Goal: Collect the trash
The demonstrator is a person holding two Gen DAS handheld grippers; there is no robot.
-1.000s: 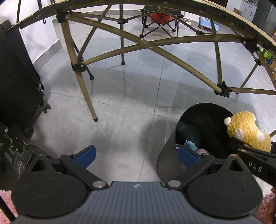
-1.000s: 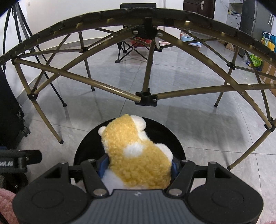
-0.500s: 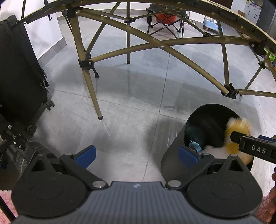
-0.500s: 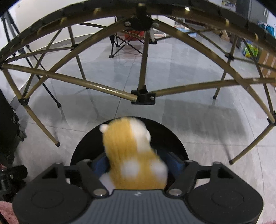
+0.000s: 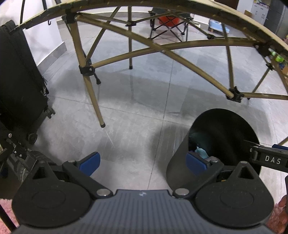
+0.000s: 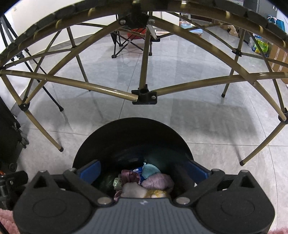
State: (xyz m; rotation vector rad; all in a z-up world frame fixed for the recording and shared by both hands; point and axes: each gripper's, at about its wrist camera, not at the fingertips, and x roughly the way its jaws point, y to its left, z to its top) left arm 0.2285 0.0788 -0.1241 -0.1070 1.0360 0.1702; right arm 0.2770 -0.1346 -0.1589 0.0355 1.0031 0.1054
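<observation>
A home's living area — glossy grey floor tiles (image 6: 189, 115) and white walls (image 5: 46, 37). A folding table's frame (image 6: 144, 93) stands overhead, a camp chair (image 5: 169, 25) beyond, a black suitcase (image 5: 18, 81) at the left, cabinets (image 5: 259, 12) and boxes (image 6: 278, 55) at the back — household clutter.

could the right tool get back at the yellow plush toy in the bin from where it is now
Probably yes. The right tool hangs over the black bin's open mouth, its jaws having just opened wide with nothing between them. The yellow plush toy lies on top of the pile directly below, nothing covering it.
</observation>
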